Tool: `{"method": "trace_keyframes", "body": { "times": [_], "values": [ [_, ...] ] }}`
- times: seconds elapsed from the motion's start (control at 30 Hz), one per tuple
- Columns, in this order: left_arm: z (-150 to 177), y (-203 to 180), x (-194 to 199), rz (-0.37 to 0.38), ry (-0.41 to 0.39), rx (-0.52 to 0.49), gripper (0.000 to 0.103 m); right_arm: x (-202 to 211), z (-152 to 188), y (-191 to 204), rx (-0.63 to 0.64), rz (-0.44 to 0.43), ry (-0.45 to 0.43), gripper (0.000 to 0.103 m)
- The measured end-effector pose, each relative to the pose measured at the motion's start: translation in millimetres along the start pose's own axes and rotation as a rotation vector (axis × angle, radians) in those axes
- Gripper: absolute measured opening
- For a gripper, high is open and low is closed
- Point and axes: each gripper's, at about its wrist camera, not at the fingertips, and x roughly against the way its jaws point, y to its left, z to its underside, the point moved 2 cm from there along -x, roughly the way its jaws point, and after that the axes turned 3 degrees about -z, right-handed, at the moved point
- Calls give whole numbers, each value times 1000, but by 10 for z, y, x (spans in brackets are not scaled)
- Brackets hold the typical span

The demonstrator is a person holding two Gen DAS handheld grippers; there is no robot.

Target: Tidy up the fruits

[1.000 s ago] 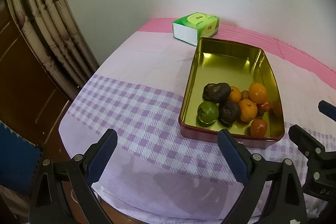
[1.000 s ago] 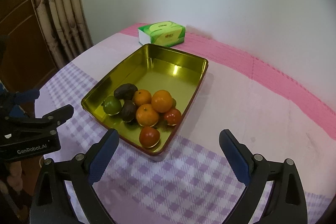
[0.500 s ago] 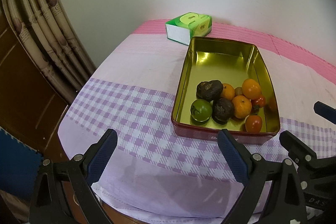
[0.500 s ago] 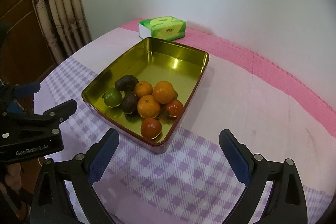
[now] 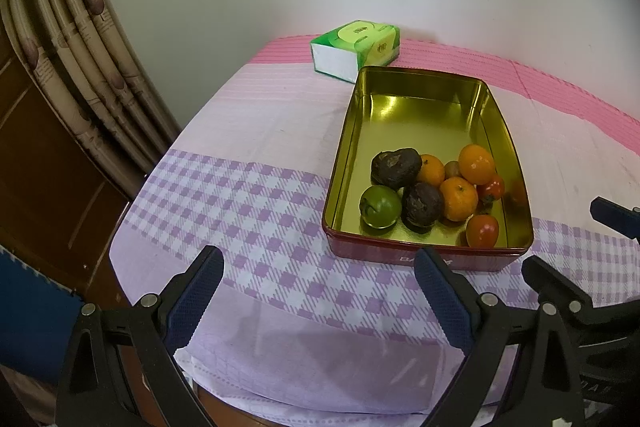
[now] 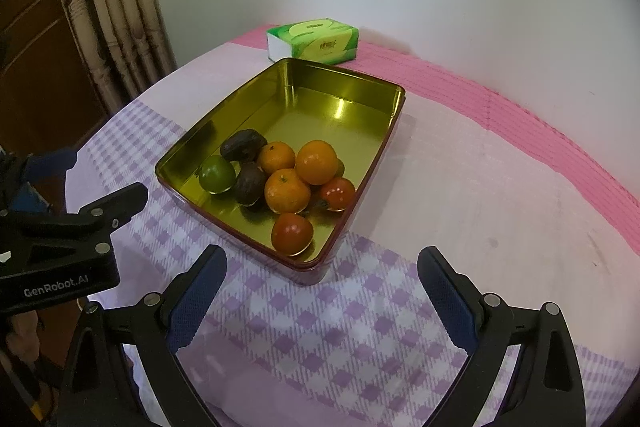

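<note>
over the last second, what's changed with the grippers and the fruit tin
Both grippers have drawn back from the tin, which sits farther off in each wrist view. Left gripper and right gripper stay open and empty. The fruits, from the green fruit to the oranges, and the tissue box haven't shifted.

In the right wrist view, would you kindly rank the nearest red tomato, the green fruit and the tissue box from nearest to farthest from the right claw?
1. Red tomato, tin's near corner.
2. Green fruit, left side of the tin.
3. Tissue box, beyond the tin, by the wall.
</note>
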Motion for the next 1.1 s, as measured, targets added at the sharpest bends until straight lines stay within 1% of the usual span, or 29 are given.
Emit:
{"method": "trace_keyframes", "body": {
  "times": [0.73, 1.1],
  "values": [
    [10, 6, -19, 2, 5, -2, 95, -82, 52, 29, 6, -12, 28, 96],
    [-3, -8, -3, 33, 0, -9, 95, -91, 66, 18, 5, -12, 29, 96]
  ]
}}
